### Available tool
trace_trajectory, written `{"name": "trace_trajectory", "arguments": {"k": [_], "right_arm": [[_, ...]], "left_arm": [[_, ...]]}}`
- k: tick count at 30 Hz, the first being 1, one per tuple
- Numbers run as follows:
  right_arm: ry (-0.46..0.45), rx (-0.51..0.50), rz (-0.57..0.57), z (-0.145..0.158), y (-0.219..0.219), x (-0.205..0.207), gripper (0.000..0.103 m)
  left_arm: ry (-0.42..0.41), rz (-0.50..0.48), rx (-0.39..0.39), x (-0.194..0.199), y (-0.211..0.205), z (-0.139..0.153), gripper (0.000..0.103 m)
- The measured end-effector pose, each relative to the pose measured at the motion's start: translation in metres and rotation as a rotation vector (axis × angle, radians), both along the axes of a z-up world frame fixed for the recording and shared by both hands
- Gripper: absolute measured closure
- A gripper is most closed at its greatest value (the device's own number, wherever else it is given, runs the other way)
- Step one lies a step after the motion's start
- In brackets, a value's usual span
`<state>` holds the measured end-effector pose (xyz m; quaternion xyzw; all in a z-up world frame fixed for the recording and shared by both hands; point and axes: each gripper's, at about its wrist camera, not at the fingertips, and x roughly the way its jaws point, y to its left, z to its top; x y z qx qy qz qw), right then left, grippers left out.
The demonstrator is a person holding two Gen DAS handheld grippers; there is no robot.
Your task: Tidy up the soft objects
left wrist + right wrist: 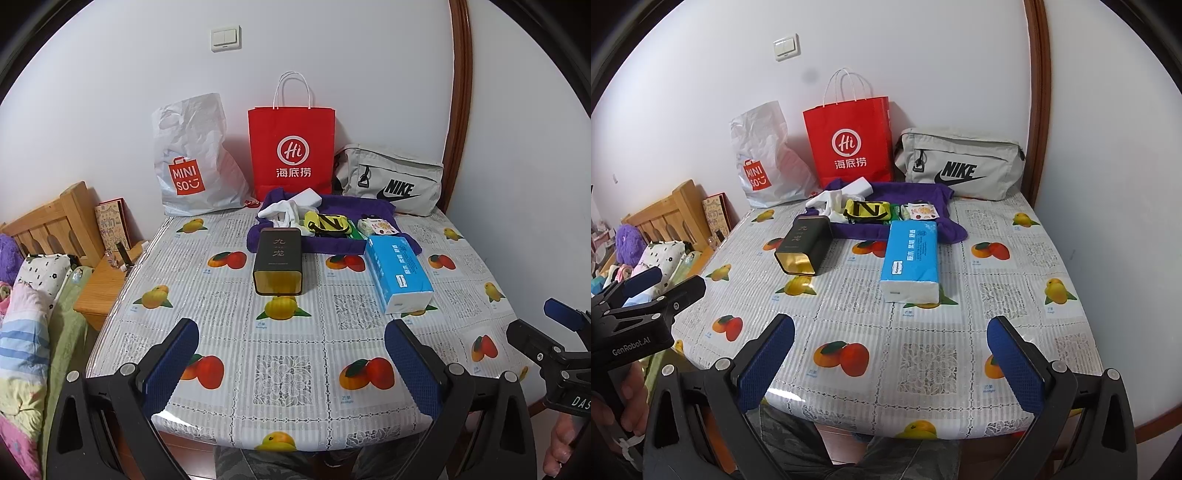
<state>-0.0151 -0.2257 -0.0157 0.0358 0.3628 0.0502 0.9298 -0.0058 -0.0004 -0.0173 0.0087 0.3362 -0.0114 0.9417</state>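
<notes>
Both the left gripper (pixel 291 354) and right gripper (pixel 892 350) hover wide apart, holding nothing, over the near table (pixel 923 332) edge. Well ahead lies the purple cloth (pixel 332 242) (white socks (pixel 284 212) piled on it), with the tissue pack (pixel 911 254) just nearer.

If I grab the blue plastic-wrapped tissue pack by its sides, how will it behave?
The blue plastic-wrapped tissue pack will probably squash inward, since its wrapper looks soft and full. It is likely light. The glossy film may slip, so close the right gripper across its narrow width.
</notes>
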Motion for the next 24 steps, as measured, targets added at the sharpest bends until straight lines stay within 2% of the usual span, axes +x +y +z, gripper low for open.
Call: {"name": "trace_trajectory", "arguments": {"k": [24], "right_arm": [[0.0,0.0,0.005,0.0,0.0068,-0.0021,0.0]], "left_arm": [[0.0,0.001,-0.003,-0.0001,0.0001,0.0003,0.001]]}}
